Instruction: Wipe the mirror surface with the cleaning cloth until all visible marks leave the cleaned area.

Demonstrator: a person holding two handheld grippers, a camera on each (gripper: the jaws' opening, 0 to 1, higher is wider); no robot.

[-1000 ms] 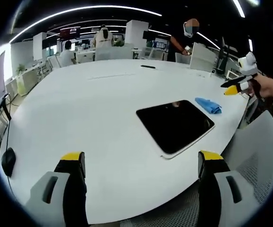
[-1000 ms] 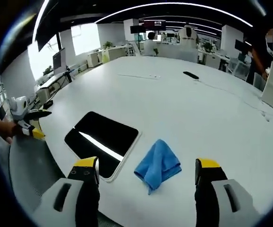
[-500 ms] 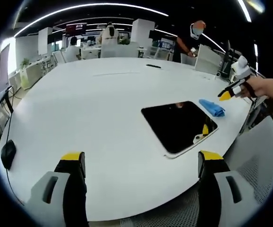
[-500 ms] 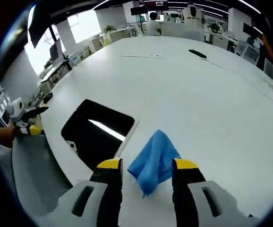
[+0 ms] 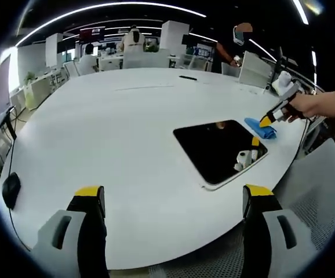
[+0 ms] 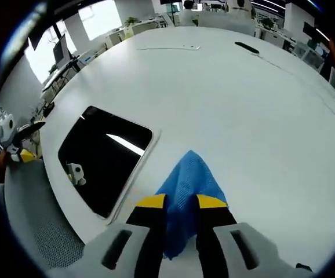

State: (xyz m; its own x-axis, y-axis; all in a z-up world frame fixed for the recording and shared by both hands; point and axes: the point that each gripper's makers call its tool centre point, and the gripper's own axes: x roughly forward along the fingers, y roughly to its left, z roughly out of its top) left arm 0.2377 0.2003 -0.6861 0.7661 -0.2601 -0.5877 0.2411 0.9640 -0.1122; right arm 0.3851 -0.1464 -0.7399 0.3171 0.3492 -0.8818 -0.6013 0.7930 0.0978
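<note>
In the left gripper view the left tongs (image 5: 173,200) stand wide, their yellow-tipped jaws rising at 7 and 5 o'clock with nothing between them, above the near rim of the big white worktop (image 5: 115,133). The mirror (image 5: 219,150) lies at about 3 o'clock of centre, its near corner close to the worktop's curved edge, a dark glass in a pale frame. Left of it and beyond it the worktop is bare and broad, giving plenty of room. At 2 o'clock the cleaning cloth (image 5: 261,128) sits just beyond the mirror's far corner, and the right tongs (image 5: 266,121), held in a person's hand (image 5: 306,106), come down onto it; whether they have closed cannot be told from here. A small black thing (image 5: 11,190) hangs at the worktop's edge at 9 o'clock, too blurred to name. A grey mesh chair back (image 5: 321,191) crowds the edge at 4 o'clock. In the right gripper view the right tongs (image 6: 176,202) are narrow, jaws nearly together and pinched on the blue cloth (image 6: 188,188), whose lower part is hidden between and behind them. The mirror (image 6: 101,156) lies just beside the cloth at 9 o'clock, apart from it, with a bright streak reflected in it. The left tongs (image 6: 22,152) show at the far 9 o'clock rim, partly cut off. Open worktop (image 6: 243,104) stretches toward 12 and 2 o'clock.
</note>
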